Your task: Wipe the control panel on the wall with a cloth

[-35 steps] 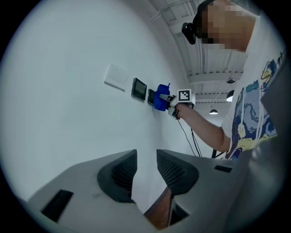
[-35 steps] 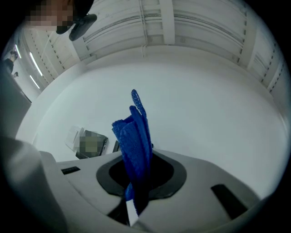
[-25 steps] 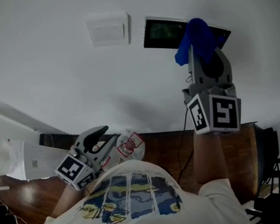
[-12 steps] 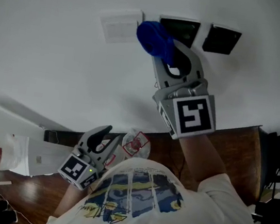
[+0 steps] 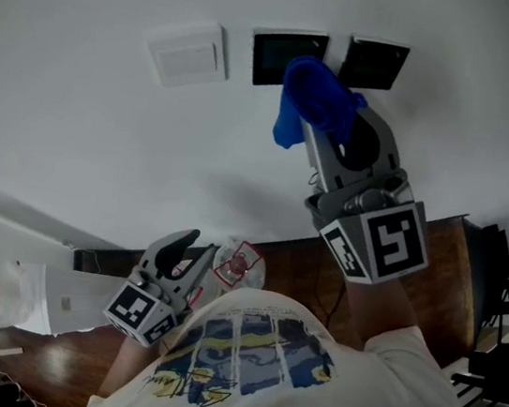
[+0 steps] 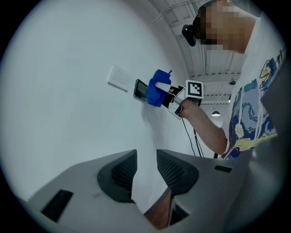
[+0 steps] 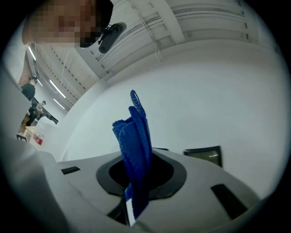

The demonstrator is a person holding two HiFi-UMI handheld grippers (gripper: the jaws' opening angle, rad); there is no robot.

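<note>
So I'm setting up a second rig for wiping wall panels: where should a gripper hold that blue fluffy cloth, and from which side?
Pinch the blue fluffy cloth at its gathered end, coming from the room side, facing the white wall. The right gripper holds it so: folds clamped between its jaws, a soft wad standing past the tips toward the dark rectangular panel.

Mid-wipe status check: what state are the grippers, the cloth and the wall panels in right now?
Left dark panel: lower right corner covered.
Right dark panel: in view beside the cloth.
White wall plate: uncovered.
Blue cloth: bunched, overlapping the left dark panel's corner.
Right gripper: jaws shut on the blue cloth, raised to the wall.
Left gripper: jaws open, empty, held low.
</note>
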